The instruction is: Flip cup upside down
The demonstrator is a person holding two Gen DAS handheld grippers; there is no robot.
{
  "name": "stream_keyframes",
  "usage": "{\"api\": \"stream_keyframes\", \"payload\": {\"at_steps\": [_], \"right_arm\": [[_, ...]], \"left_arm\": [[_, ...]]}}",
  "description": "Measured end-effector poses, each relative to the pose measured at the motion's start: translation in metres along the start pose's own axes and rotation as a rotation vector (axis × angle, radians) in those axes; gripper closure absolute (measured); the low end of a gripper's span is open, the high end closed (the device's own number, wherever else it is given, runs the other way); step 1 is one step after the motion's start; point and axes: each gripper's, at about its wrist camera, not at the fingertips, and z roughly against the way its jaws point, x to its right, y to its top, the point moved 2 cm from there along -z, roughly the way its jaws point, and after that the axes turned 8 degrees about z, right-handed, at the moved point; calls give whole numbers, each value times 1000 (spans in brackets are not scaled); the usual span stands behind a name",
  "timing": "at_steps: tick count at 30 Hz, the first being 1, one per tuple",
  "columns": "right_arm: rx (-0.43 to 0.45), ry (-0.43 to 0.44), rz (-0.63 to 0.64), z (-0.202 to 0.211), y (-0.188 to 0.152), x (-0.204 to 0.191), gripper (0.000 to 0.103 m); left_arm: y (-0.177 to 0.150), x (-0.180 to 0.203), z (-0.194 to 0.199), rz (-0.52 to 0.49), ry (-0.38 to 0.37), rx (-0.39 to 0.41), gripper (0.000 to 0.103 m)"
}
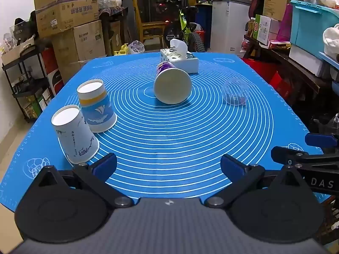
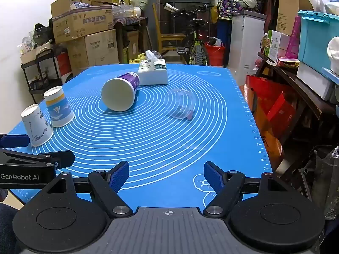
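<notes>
A purple-and-white paper cup (image 1: 172, 84) (image 2: 119, 94) lies on its side mid-mat, its mouth facing me. A clear plastic cup (image 1: 235, 91) (image 2: 180, 104) lies tipped to its right. Two paper cups stand upside down at the left: a blue-and-yellow one (image 1: 96, 105) (image 2: 58, 107) and a white one (image 1: 74, 134) (image 2: 37, 128). My left gripper (image 1: 168, 166) is open and empty near the mat's front edge. My right gripper (image 2: 166, 176) is open and empty, at the front right. Each gripper shows at the edge of the other's view.
A blue silicone mat (image 1: 169, 139) (image 2: 148, 148) with white rings covers the table. A tissue box (image 1: 180, 60) (image 2: 153, 72) stands at the back behind the purple cup. Cardboard boxes, a bicycle, shelves and bins surround the table.
</notes>
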Motion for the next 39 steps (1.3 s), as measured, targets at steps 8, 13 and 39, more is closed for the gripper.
{"api": "stream_keyframes", "payload": {"at_steps": [8,13,39], "right_arm": [[1,-3,-3,-1,0,0,22],[1,-3,-1,0,0,-1,22],[-2,0,-7,-2,-3,0,22]], "left_arm": [[-1,-3,-5,-3,14,-19,1],[-1,-2,0,-2,10,-4,1],[-2,3,-2,-16,16,-5,1]]}}
